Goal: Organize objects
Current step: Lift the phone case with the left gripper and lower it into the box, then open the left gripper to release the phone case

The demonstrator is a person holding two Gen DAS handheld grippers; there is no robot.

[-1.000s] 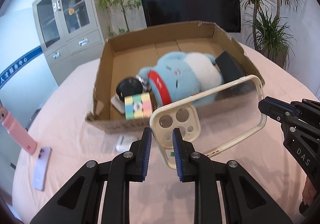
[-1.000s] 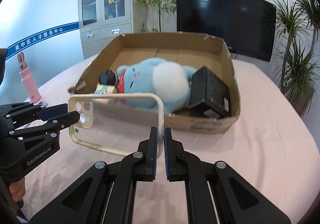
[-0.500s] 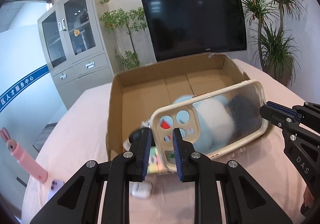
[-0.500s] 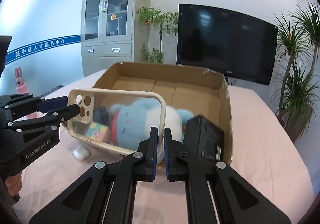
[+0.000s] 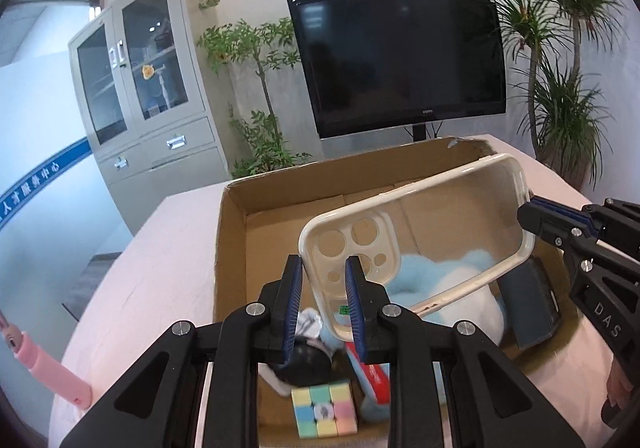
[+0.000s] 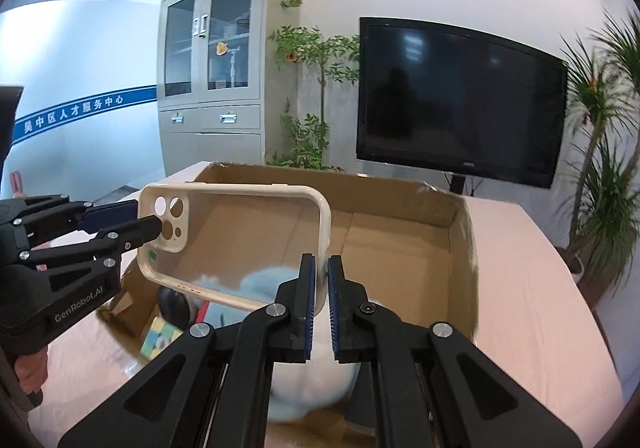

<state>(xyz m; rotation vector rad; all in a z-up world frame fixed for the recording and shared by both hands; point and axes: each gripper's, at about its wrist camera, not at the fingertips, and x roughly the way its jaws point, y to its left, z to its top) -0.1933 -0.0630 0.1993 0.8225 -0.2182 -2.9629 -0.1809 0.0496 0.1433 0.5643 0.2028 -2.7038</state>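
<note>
A clear phone case with a cream rim [image 5: 416,240] hangs in the air above the open cardboard box [image 5: 232,248]. My left gripper [image 5: 322,300] is shut on its camera end. My right gripper [image 6: 319,302] is shut on its other end, also seen in the right wrist view [image 6: 240,236]. In the box lie a blue-and-white plush toy [image 5: 452,288], a pastel cube [image 5: 324,412], a black round object [image 5: 304,364] and a dark box [image 5: 528,308]. The plush also shows in the right wrist view [image 6: 260,280].
The box [image 6: 460,248] stands on a table with a pink cloth [image 5: 160,268]. A pink bunny-shaped bottle [image 5: 44,368] stands at the table's left edge. A cabinet, a TV and potted plants stand behind the table.
Both grippers have carried the phone case up and forward, from in front of the box's near wall to over the box's inside. Both grips are unchanged.
</note>
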